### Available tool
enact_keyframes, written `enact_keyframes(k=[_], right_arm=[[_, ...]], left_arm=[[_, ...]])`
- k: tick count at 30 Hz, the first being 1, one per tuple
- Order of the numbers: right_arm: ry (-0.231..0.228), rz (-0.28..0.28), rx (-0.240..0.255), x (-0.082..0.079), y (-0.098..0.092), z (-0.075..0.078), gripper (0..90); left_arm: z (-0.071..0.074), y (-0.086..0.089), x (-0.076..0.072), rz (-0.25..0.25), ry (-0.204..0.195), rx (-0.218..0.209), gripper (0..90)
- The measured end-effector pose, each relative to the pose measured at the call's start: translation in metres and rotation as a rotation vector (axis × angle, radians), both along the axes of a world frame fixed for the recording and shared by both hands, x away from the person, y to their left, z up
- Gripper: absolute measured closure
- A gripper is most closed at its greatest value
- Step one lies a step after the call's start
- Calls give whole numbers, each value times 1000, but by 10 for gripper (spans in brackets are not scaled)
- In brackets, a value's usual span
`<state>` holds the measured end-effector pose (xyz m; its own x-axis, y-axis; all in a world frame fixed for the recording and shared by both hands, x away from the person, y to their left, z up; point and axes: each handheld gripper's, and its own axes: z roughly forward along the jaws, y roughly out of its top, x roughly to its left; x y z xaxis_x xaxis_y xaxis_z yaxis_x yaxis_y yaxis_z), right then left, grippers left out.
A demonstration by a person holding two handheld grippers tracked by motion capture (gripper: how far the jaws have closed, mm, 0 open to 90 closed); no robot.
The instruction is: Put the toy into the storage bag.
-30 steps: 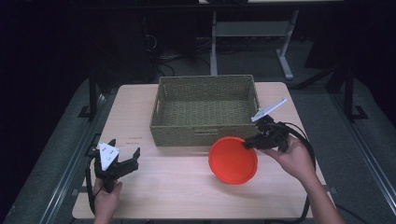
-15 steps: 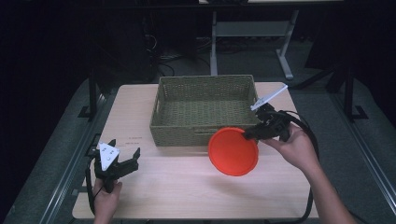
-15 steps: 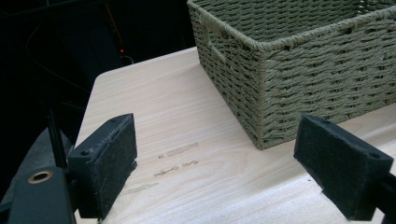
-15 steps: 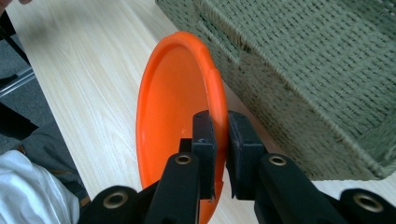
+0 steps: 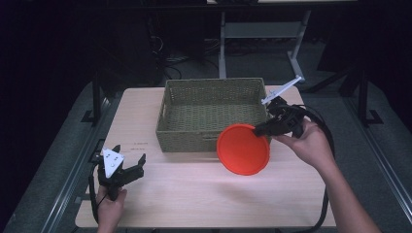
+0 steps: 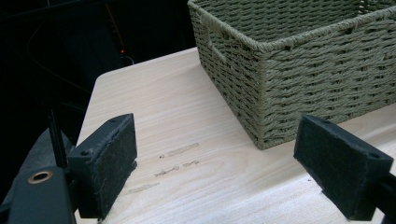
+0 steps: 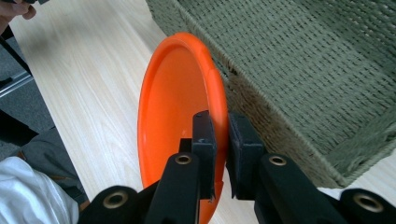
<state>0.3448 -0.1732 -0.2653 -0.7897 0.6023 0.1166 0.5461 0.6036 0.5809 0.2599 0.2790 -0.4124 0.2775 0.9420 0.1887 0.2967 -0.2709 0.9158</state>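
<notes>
Two grippers w/ split roles: right gripper [image 5: 260,130] pinches the orange plate [image 5: 243,149] by its rim, tilted just in front of the basket [image 5: 214,114], prob to drop it in, while left gripper [image 5: 127,166] idles wide open near the table [image 5: 194,194] edge.

My right gripper [image 7: 219,140] has its 2 black jaws clamped on the rim of the orange plate [image 7: 173,107], which I see tilted on edge, its hollow side facing left. Just beside it on the right runs the woven basket [image 7: 299,70] wall. The pale wooden table [image 7: 93,79] lies below.
</notes>
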Motion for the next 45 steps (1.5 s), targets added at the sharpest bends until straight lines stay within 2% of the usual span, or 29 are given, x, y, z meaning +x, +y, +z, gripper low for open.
enact_keyframes(k=[17, 25, 45], right_arm=[[-9, -9, 7, 14, 3, 23, 821], [-28, -9, -3, 21, 9, 37, 821], [-12, -50, 1, 47, 14, 47, 821]], left_arm=[[-1, 0, 1, -3, 3, -3, 128], [0, 1, 0, -1, 2, -2, 128], [0, 1, 0, -3, -2, 4, 127]])
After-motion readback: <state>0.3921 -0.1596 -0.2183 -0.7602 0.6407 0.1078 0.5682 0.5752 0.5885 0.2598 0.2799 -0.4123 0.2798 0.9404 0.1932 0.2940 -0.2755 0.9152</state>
